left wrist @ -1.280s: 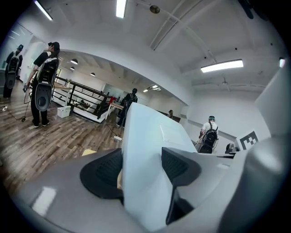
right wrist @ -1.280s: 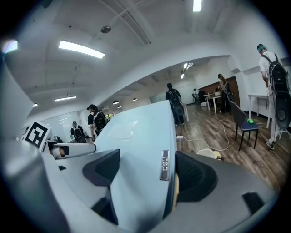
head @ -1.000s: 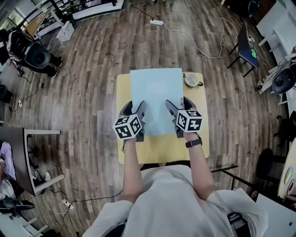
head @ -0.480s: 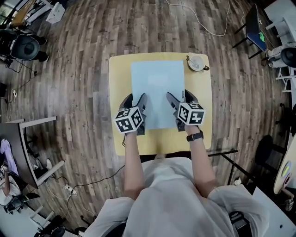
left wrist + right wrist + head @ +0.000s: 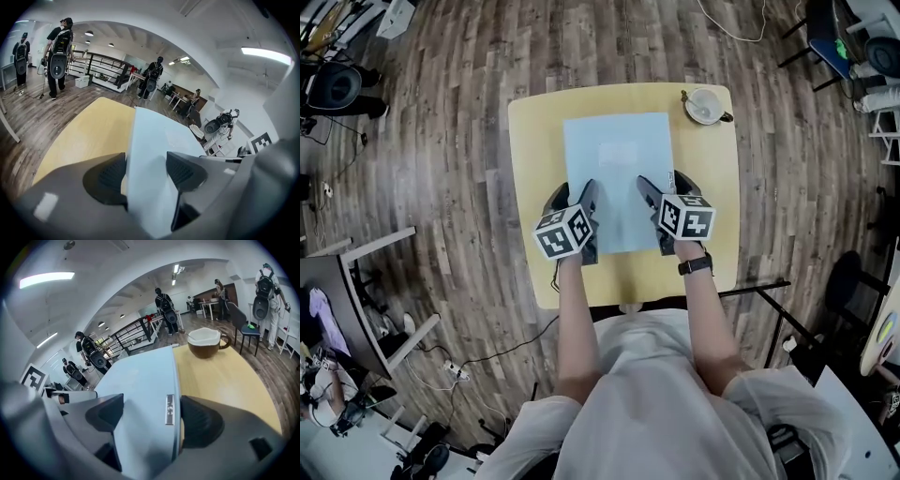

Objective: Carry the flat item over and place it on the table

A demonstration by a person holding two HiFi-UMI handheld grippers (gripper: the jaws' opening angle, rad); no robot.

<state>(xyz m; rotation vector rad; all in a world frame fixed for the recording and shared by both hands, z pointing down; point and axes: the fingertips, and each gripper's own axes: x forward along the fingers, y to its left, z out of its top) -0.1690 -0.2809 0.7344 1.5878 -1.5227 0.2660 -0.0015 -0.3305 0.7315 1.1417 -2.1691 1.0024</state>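
A flat pale-blue item (image 5: 617,169) is held level over the yellow table (image 5: 530,187), inside its edges; I cannot tell whether it touches the top. My left gripper (image 5: 574,192) is shut on its near left edge and my right gripper (image 5: 661,183) on its near right edge. In the left gripper view the item (image 5: 154,140) runs out from between the dark jaws, with the table (image 5: 93,131) to its left. The right gripper view shows the item (image 5: 140,385) with a small metal tag on its rim, and the table (image 5: 225,380) to its right.
A brown cup (image 5: 705,105) with a white inside stands at the table's far right corner, also visible as the cup (image 5: 205,343). A dark chair (image 5: 825,37) is at the upper right and a grey desk (image 5: 356,281) at the left. People (image 5: 58,56) stand around the room.
Both grippers have carried the flat item toward the table's near side. Its far edge, which lay past the table's far edge, now sits within the tabletop.
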